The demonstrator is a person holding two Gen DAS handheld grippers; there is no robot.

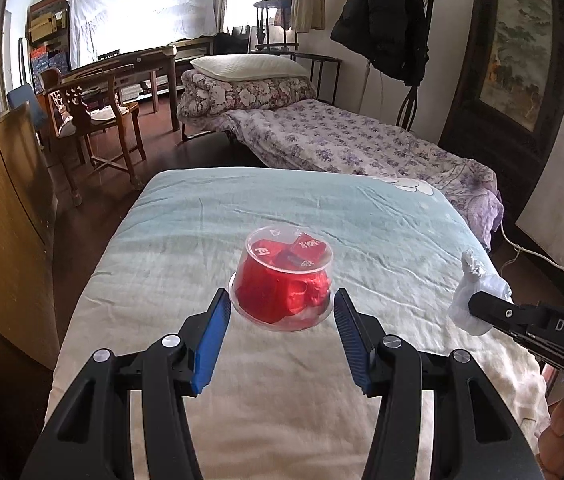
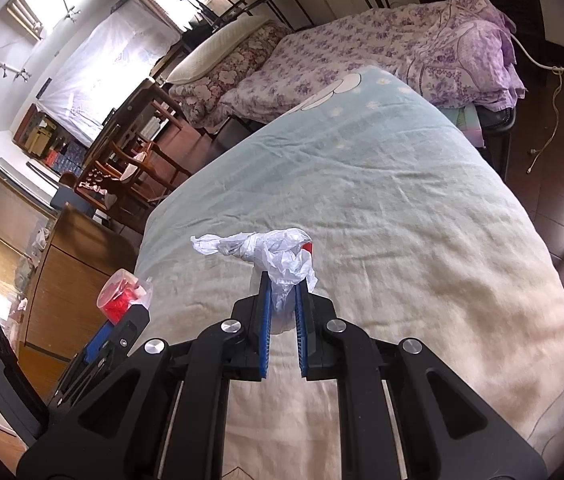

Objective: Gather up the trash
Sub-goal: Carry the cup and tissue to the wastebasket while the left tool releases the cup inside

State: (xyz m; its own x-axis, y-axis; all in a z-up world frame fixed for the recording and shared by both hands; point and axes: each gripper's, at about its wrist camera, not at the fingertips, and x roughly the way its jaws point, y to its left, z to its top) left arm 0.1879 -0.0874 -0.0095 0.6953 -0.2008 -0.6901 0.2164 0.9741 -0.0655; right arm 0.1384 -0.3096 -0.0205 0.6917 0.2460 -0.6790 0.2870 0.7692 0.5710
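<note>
Red scraps fill the clear cup (image 1: pixel 282 280); white crumpled bag (image 2: pixel 282 256); pale blue-and-cream quilt (image 1: pixel 282 208).

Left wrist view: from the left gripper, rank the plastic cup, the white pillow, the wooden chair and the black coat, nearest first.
1. Plastic cup, between the left gripper jaws, over the bed.
2. Wooden chair, on the floor, upper left.
3. White pillow, atop folded bedding on the far bed.
4. Black coat, hanging by the far wall, upper right; barely beyond the pillow, hard to call.
</note>
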